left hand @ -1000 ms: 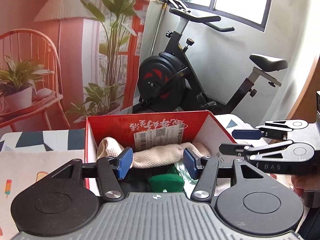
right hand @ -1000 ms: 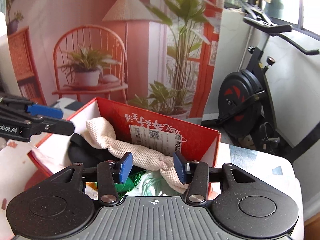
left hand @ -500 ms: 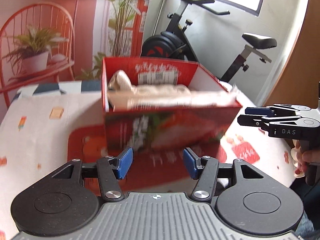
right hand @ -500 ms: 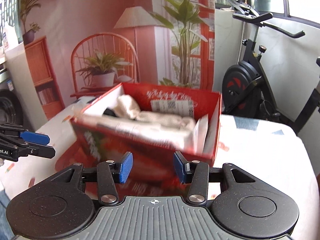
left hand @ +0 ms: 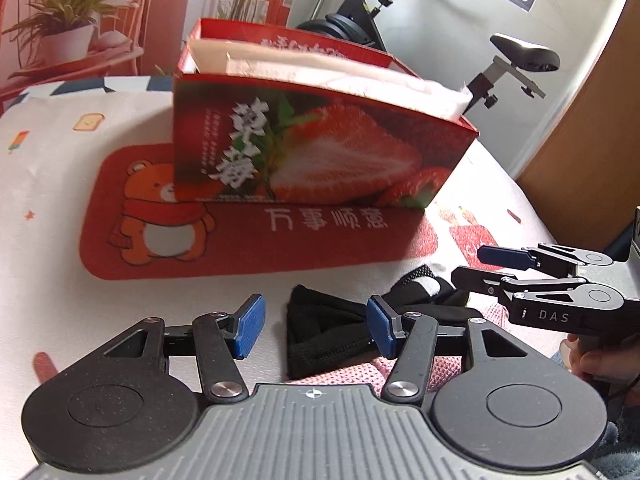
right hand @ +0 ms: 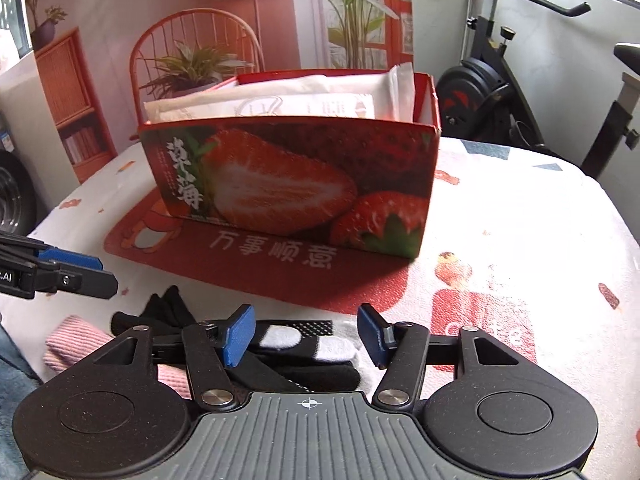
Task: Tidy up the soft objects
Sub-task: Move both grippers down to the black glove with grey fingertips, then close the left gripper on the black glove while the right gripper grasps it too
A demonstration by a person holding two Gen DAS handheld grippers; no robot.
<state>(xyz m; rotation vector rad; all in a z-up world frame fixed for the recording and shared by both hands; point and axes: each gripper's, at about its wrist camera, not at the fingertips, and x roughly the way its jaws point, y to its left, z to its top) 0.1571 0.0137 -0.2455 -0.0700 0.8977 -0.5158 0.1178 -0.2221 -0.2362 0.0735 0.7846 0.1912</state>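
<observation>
Both grippers have been pulled back from the box (left hand: 320,152) and lowered: left gripper (left hand: 312,326) and right gripper (right hand: 302,336) are held wide open, empty, over the black gloves (right hand: 280,364) left on the table, so another pickup is probably lined up.

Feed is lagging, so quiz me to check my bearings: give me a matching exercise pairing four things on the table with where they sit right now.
Things:
1. strawberry box
2. black gloves
3. pink cloth
4. red bear mat

Places:
A. under the box
B. between the left tongs' pads
C. standing on the mat
D. at the table's near edge, beside the gloves

Pairs: 1-C, 2-B, 3-D, 4-A
</observation>
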